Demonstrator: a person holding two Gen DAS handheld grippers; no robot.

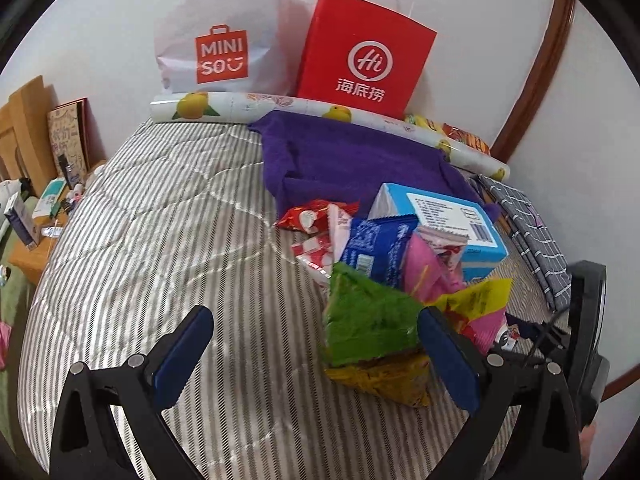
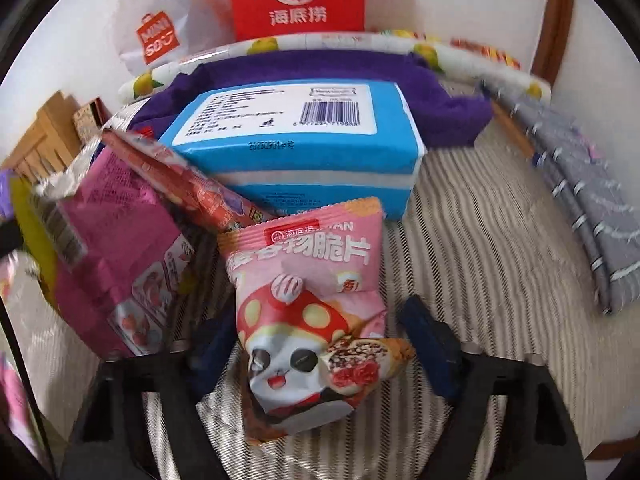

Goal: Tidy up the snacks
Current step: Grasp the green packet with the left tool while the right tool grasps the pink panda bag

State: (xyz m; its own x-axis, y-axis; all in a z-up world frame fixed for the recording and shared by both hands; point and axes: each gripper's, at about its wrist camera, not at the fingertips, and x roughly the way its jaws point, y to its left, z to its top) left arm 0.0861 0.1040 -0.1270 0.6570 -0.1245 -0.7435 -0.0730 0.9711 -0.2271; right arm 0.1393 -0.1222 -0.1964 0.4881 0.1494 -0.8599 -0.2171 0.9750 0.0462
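A pile of snack packets lies on the striped bed cover (image 1: pixel 160 240). In the left wrist view my left gripper (image 1: pixel 316 356) is open, with a green packet (image 1: pixel 368 320) and a brown-yellow packet (image 1: pixel 384 376) against its right finger. A blue box (image 1: pixel 440 220) lies behind the pile. In the right wrist view my right gripper (image 2: pixel 320 344) is open around a pink panda snack packet (image 2: pixel 312 300), which lies between the fingers; whether the pads touch it I cannot tell. A magenta packet (image 2: pixel 120 272) and a red packet (image 2: pixel 192 184) lie to its left, the blue box (image 2: pixel 296 140) behind.
A purple towel (image 1: pixel 340 160) lies behind the box. A red paper bag (image 1: pixel 364 52), a white Miniso bag (image 1: pixel 220 32) and a lemon-print roll (image 1: pixel 248 106) stand along the wall. A grey checked cloth (image 1: pixel 528 232) lies at right. A cluttered bedside table (image 1: pixel 36 216) is at left.
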